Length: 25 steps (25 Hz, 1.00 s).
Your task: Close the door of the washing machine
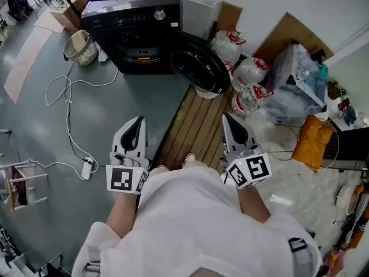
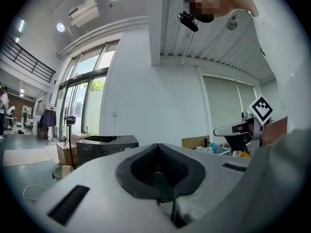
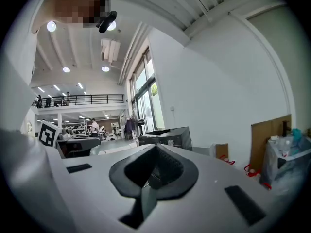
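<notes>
Washing machine point(image 1: 138, 27), black and front-loading, stands on the grey floor well ahead of both grippers. Its round door point(image 1: 199, 67) hangs open, swung out at the machine's right side. That puts the door ahead of the gap between the two grippers, nearer the right one's line and well apart from both.

The left gripper point(image 1: 137, 121) is held close to the person's body and points level toward the machine. Its jaws are pressed together with nothing between them. The right gripper point(image 1: 228, 118) is held alongside at about the same reach, jaws likewise closed on nothing. Neither touches the door.

A slatted wooden platform point(image 1: 199, 126) lies between the grippers and runs forward to just under the door. Ahead and to the left of the left gripper, a wicker basket point(image 1: 81, 48) sits beside the machine. A white cable point(image 1: 66, 111) trails over the floor to a power strip point(image 1: 87, 167) just left of that gripper. Ahead and to the right of the right gripper lie tied plastic bags point(image 1: 228, 42), a sheet of cardboard point(image 1: 294, 30) and an orange bag point(image 1: 314, 140).
</notes>
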Tool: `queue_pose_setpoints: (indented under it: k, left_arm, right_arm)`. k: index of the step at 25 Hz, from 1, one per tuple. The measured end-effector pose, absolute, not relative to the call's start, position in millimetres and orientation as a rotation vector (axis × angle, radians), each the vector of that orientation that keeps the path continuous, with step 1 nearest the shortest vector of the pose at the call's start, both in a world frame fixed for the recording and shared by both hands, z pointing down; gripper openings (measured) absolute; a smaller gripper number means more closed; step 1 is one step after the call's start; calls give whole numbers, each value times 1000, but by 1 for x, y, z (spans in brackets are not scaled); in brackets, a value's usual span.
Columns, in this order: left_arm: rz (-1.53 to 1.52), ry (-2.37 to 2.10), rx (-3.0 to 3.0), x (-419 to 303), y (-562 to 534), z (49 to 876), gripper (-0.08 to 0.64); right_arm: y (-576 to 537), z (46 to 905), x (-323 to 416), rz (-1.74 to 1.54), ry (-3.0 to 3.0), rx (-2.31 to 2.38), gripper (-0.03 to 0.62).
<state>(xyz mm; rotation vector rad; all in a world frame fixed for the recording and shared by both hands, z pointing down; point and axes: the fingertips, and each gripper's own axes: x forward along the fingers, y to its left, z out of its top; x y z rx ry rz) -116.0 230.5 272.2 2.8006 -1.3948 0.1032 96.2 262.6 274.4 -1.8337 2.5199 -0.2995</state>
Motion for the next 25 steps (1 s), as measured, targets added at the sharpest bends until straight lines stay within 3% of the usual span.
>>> queue_pose_setpoints:
  k: [7,9,11,14,16,25]
  left_arm:
    - [113,-1409,2784,-116,228,275,12]
    - [107,-1402,2784,-113,225,275,115]
    - [103,-1390,2790,-110,222,274,160]
    - [111,-1359,2821,-103,216,270,302]
    - [126,-1336,2846,-96,211,268,353]
    - [196,-1277,2892,-59,201,272,397]
  right_arm:
    - [264,275,104,-300,2515,-1842,-3]
    - [265,276,108,-302,2510,-1848,-3]
    - [266,276,114,-304,2501,-1857,-3]
    - [267,276,126,-309,2481,-1874,-3]
    - [269,277,134,-312,2468,-1884,-3]
    - [272,285,166,-336,2434,-1904,-3]
